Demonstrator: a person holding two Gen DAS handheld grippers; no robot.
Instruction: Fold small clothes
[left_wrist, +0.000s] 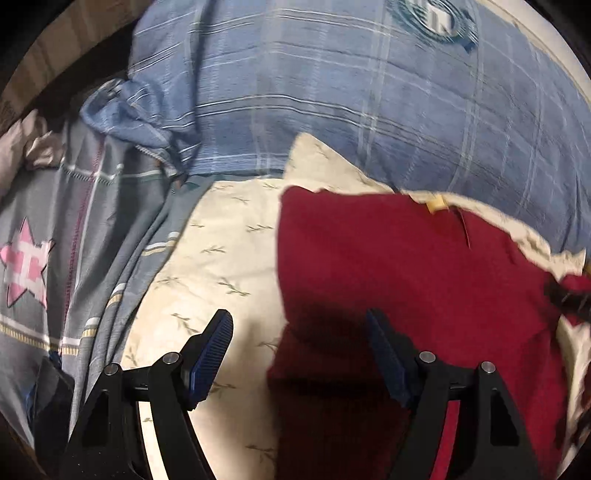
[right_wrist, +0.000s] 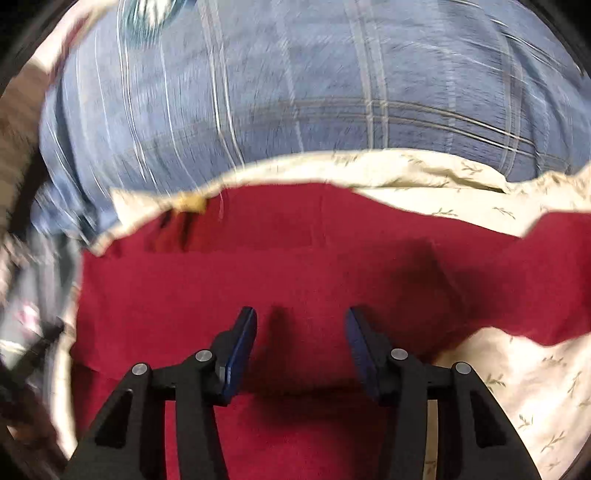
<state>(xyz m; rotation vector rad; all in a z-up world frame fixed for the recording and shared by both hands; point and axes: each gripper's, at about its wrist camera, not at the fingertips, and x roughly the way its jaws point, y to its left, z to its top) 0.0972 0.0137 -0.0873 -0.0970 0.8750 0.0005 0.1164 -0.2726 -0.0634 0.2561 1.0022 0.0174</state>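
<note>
Red garment (right_wrist: 295, 266) lies soft and limp on the bed; pinch an edge. Left claw (left_wrist: 299, 328) and right claw (right_wrist: 301, 325) gape empty.

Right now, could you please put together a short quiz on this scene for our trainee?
1. True or false: the left tool is clamped on the red garment.
2. What does the red garment lie on? A) a bare wooden table B) a cream sheet with a leaf print C) a green towel
3. Fill in: beyond the garment lies a blue checked ____.

Key:
1. False: both the left tool and the right tool stand open with nothing between their pads.
2. B, the cream sheet.
3. Quilt.
</note>
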